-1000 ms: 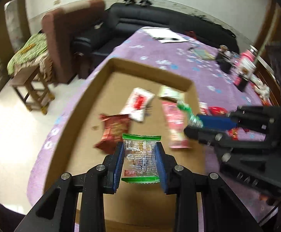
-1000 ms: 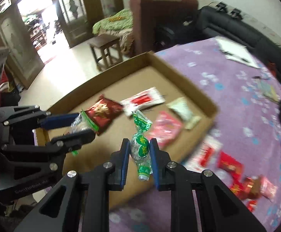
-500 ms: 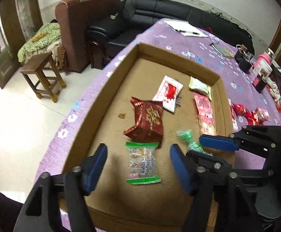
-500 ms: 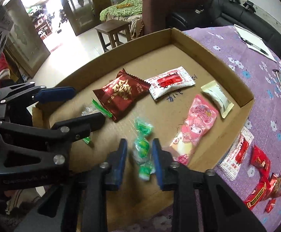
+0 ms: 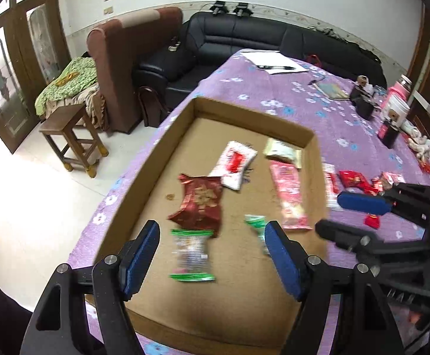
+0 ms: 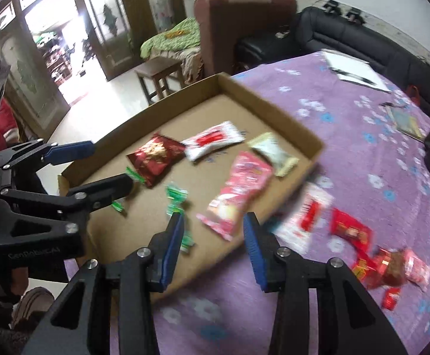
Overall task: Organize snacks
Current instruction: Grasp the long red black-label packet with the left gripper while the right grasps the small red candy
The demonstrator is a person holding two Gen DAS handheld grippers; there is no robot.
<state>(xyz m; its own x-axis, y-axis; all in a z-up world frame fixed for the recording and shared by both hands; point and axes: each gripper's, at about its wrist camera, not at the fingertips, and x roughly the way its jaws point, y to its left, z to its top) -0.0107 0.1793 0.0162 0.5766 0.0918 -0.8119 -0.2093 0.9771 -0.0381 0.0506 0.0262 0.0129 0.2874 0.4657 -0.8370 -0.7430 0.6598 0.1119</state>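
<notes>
A shallow cardboard tray (image 5: pixel 253 115) on the purple cloth holds several snack packets: dark red (image 5: pixel 200 201), white-red (image 5: pixel 234 162), pink (image 5: pixel 289 195) and cream (image 5: pixel 283 149). My left gripper (image 5: pixel 210 245) hovers over the tray's near end with its jaws opening. A clear packet with green ends (image 5: pixel 191 254) lies loose on the tray floor below them, untouched by the pads. My right gripper (image 6: pixel 213 236) is over the tray's near right edge, jaws opening, nothing between them. The green twisted candy (image 6: pixel 176 198) lies in the tray beside its left finger.
Loose red and white packets (image 6: pixel 351 230) lie on the flowered purple cloth (image 6: pixel 348 153) right of the tray. Paper with a pen (image 5: pixel 274 63) and cups (image 5: pixel 395 109) stand farther back. A black sofa, a brown armchair and a wooden stool (image 5: pixel 73 139) border the table.
Both grippers opened and let go. The clear green-ended packet and the green twisted candy dropped onto the tray floor. Both grippers drew back, the right one shifting toward the tray's right edge.
</notes>
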